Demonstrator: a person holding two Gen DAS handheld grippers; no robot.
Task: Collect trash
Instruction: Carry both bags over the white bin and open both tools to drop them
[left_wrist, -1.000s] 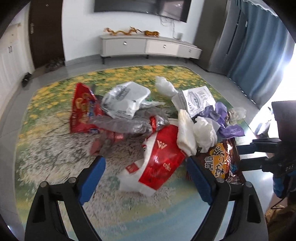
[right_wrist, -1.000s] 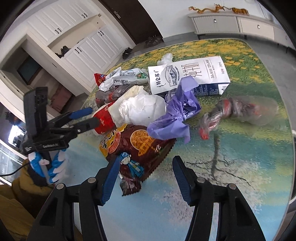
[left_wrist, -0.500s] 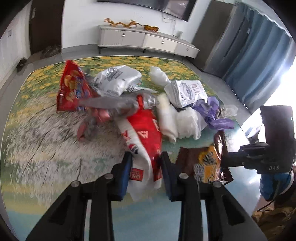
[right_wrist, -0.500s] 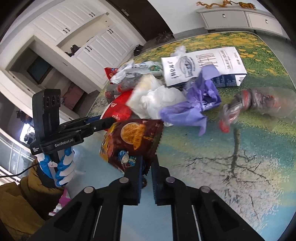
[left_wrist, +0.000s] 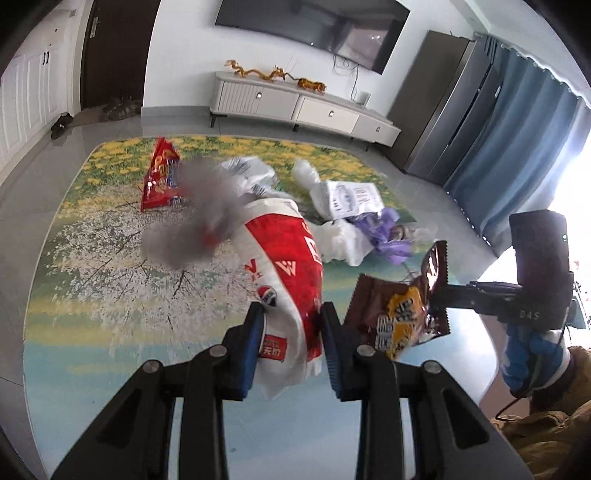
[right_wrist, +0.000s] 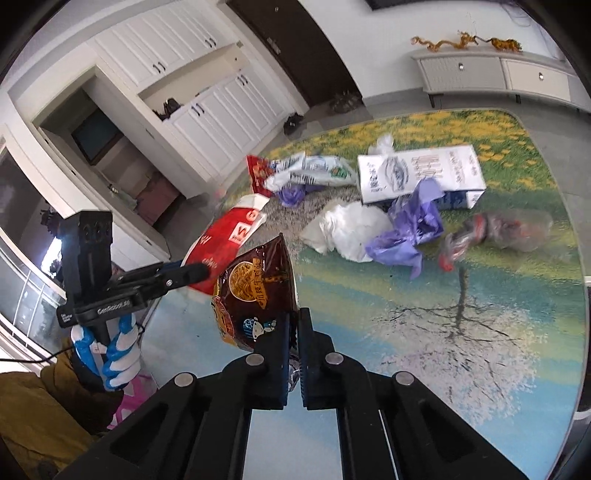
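My left gripper (left_wrist: 291, 332) is shut on a red and white plastic bag (left_wrist: 291, 266) and holds it above the table; the bag also shows in the right wrist view (right_wrist: 225, 236). My right gripper (right_wrist: 293, 347) is shut on a brown snack packet (right_wrist: 255, 291), lifted off the table; the packet also shows in the left wrist view (left_wrist: 399, 314). More trash lies on the table: a white carton (right_wrist: 417, 173), a purple bag (right_wrist: 410, 229), a white bag (right_wrist: 351, 229), a clear wrapper (right_wrist: 498, 232) and a red chip bag (left_wrist: 162, 181).
The table (right_wrist: 443, 350) has a printed tree and flower top. Its near edge is at the bottom of both views. A white TV cabinet (left_wrist: 295, 107) stands by the far wall. White cupboards (right_wrist: 192, 107) are to the left.
Both grippers went from open to shut. The left took the red and white bag, the right took the brown snack packet, and both items have risen off the table.
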